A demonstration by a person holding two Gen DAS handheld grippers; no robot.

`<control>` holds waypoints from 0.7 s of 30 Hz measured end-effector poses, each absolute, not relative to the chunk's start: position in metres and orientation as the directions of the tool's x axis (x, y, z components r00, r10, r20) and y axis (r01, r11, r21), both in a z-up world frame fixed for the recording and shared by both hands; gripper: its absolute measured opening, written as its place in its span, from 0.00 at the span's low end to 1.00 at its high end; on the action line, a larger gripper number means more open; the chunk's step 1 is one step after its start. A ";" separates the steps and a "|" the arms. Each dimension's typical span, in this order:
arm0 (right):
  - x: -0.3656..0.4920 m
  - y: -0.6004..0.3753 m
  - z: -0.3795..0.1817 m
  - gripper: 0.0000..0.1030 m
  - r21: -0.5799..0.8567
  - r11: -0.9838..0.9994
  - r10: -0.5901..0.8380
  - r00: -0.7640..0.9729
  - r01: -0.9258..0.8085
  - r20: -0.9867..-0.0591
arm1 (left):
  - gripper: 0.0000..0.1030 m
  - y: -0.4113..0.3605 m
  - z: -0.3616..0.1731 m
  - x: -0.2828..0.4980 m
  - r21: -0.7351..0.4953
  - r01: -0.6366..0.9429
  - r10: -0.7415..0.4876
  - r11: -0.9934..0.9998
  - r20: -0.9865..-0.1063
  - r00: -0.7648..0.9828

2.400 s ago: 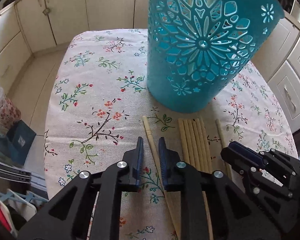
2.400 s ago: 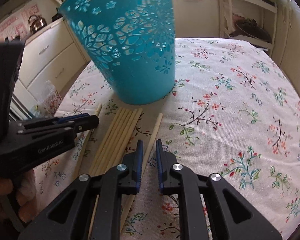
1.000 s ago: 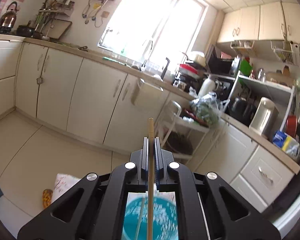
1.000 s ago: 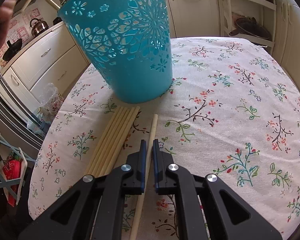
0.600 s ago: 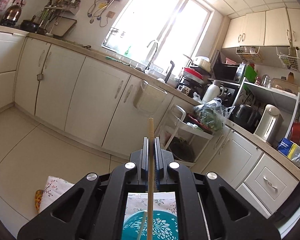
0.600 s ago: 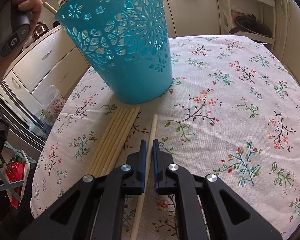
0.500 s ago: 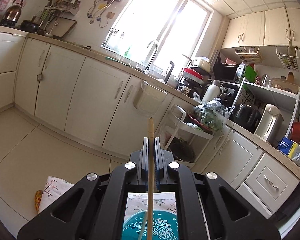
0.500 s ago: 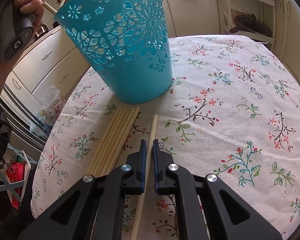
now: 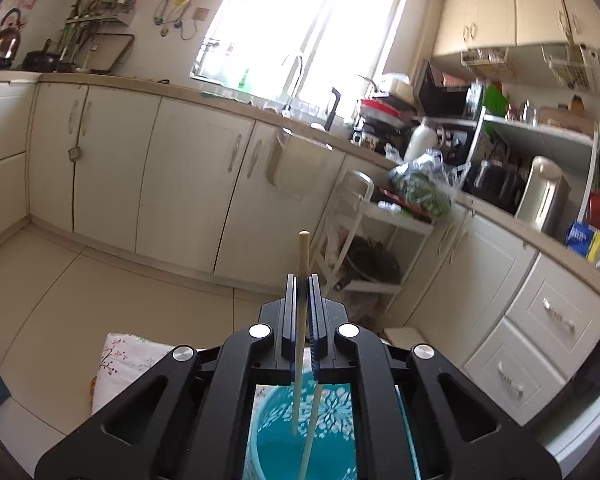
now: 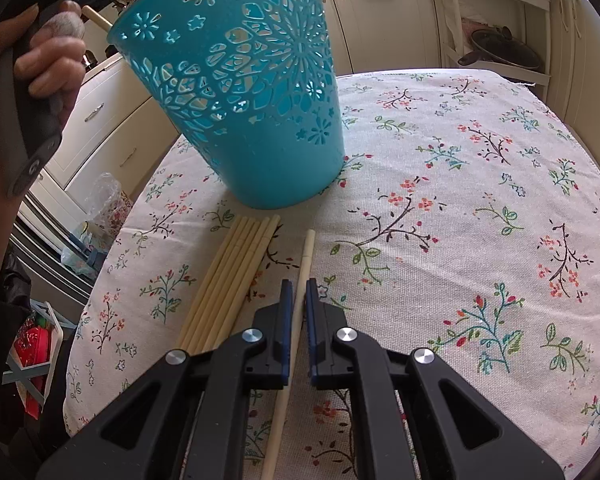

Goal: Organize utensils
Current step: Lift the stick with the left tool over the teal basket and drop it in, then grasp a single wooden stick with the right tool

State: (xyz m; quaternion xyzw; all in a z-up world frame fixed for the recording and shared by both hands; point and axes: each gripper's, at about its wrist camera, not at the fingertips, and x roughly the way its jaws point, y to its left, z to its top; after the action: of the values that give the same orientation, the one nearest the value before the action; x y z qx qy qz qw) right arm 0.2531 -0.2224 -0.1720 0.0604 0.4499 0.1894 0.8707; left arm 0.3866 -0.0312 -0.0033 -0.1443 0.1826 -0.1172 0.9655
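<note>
My left gripper (image 9: 303,280) is shut on a pale wooden chopstick (image 9: 302,256) and holds it upright over the teal cut-out basket (image 9: 276,444); its lower end hangs inside the basket beside another chopstick (image 9: 312,424). In the right wrist view the basket (image 10: 256,92) stands on the flowered tablecloth (image 10: 440,200). My right gripper (image 10: 295,286) is nearly closed around a single chopstick (image 10: 306,252) lying on the cloth. A bundle of several chopsticks (image 10: 232,280) lies just left of it.
The hand holding the left gripper (image 10: 32,80) is above and left of the basket. Cream kitchen cabinets (image 9: 180,184) and a white rack (image 9: 364,240) surround the table. The table edge falls away at left, with clutter on the floor (image 10: 96,216).
The left gripper lifted a chopstick from the table and brought it upright over the basket, then lowered its tip inside. The right gripper closed in on the single chopstick and has stayed put.
</note>
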 end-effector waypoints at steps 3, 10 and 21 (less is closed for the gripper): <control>0.253 -0.223 -0.172 0.07 0.275 0.921 0.384 0.524 -0.276 -0.760 | 0.05 -0.037 -0.011 0.385 -0.287 0.190 -0.294 0.939 -0.382 0.876; 0.253 -0.222 -0.171 0.09 0.281 0.918 0.391 0.519 -0.280 -0.760 | 0.32 -0.019 -0.021 0.353 -0.284 0.164 -0.277 0.945 -0.426 0.861; 0.233 -0.196 -0.165 0.23 0.046 0.931 0.249 0.537 -0.363 -0.806 | 0.53 0.052 -0.088 0.274 -0.380 -0.015 -0.200 0.925 -0.521 0.830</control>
State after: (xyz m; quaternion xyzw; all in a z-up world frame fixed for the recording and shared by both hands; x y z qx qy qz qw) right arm 0.2326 -0.1955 -0.1650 -0.0635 0.4479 0.1751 0.8745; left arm 0.2737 0.0522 -0.0875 -0.1872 0.2874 -0.0495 0.9380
